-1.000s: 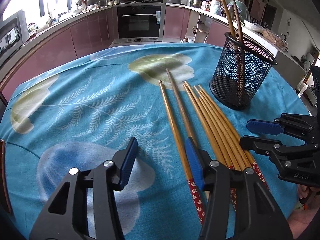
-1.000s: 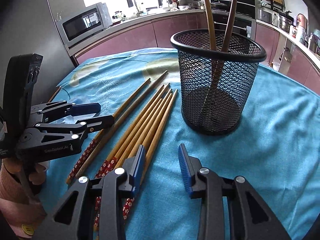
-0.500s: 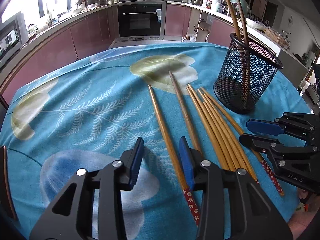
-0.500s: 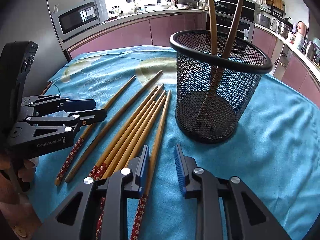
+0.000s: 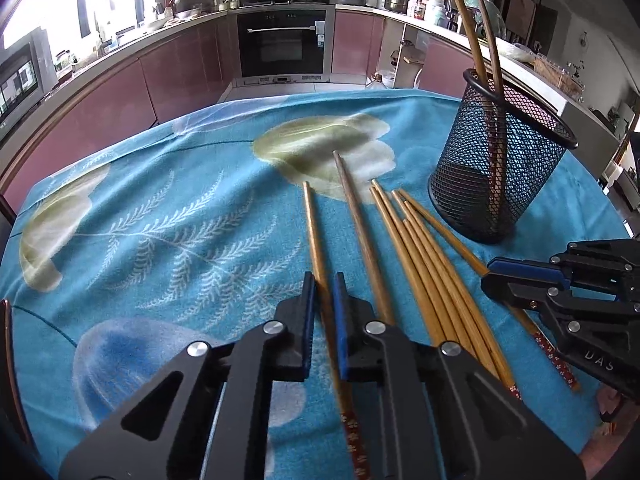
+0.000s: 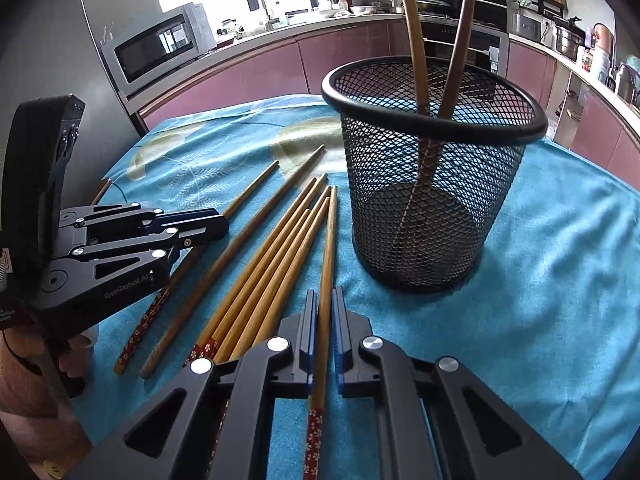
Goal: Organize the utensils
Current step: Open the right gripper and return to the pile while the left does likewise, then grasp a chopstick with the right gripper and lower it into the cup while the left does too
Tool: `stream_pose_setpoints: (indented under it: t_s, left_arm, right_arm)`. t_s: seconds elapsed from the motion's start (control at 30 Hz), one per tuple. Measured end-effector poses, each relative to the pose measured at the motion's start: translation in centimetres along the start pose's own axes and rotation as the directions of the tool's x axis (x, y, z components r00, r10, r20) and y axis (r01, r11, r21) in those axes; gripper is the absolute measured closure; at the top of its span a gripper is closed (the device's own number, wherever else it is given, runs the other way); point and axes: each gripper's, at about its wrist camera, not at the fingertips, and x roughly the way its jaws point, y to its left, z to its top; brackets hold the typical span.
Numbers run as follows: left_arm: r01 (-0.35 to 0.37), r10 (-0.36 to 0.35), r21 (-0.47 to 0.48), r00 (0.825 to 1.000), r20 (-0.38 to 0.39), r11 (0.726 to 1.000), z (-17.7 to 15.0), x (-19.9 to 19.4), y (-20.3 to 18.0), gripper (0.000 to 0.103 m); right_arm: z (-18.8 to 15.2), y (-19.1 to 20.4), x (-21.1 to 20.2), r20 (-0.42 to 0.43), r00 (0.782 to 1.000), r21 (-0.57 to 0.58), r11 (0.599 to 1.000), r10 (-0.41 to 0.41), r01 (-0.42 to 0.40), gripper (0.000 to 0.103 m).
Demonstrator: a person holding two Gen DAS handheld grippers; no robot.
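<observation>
Daylight poured in from the window [image 5: 60,4] at the upper left of my left view and the top centre of my right view, blown out to white. It left the blue cloth [image 5: 180,220] evenly bright, with soft shadows under the mesh holder [image 6: 432,184] and below my jaws. Both pictures bowed strongly at the edges, the cabinets curving, and the corners went black. The centre stayed sharp; the nearest patterned stick ends at the bottom looked slightly smeared.
</observation>
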Motion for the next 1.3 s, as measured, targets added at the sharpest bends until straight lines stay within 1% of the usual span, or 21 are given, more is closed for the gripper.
stream_pose_setpoints:
  t_s: [0.2,0.43,0.53,0.7,0.83,1.0,1.13,1.3]
  left_arm:
    - [0.014,-0.014,-0.024,1.000,0.009,1.000,-0.6,-0.8,0.1,0.096]
    - [0.053,-0.050,-0.045,0.996,0.069,0.998,-0.3,-3.7,0.5,0.096]
    - [0.083,-0.078,-0.051,0.992,0.099,0.995,0.0,-5.4,0.6,0.096]
    - [0.143,-0.134,-0.055,0.980,0.150,0.988,0.5,-8.0,0.7,0.096]
    - [0.191,-0.178,-0.052,0.965,0.194,0.980,1.0,-10.2,0.7,0.096]
    - [0.253,-0.236,-0.035,0.937,0.256,0.967,1.6,-13.0,0.6,0.096]
    - [0.295,-0.275,-0.023,0.913,0.302,0.955,2.4,-14.7,0.2,0.096]
    - [0.329,-0.306,-0.011,0.889,0.342,0.944,3.7,-15.8,-0.4,0.096]
  right_arm:
    - [-0.4,-0.6,-1.3,0.015,0.999,0.004,1.000,0.029,-0.029,0.097]
    - [-0.3,-0.6,-3.5,0.074,0.989,-0.001,0.992,0.128,-0.128,0.097]
    - [-0.1,-0.7,-4.7,0.098,0.981,0.001,0.985,0.169,-0.170,0.097]
    - [0.3,-0.6,-6.6,0.146,0.969,-0.010,0.980,0.199,-0.200,0.097]
    - [0.5,-0.8,-8.3,0.189,0.956,-0.013,0.974,0.227,-0.228,0.097]
    - [0.9,-1.4,-10.5,0.244,0.941,-0.015,0.971,0.234,-0.237,0.097]
    - [1.4,-2.0,-12.0,0.291,0.929,-0.016,0.972,0.228,-0.234,0.097]
    - [2.2,-2.7,-13.7,0.337,0.917,-0.022,0.975,0.215,-0.220,0.097]
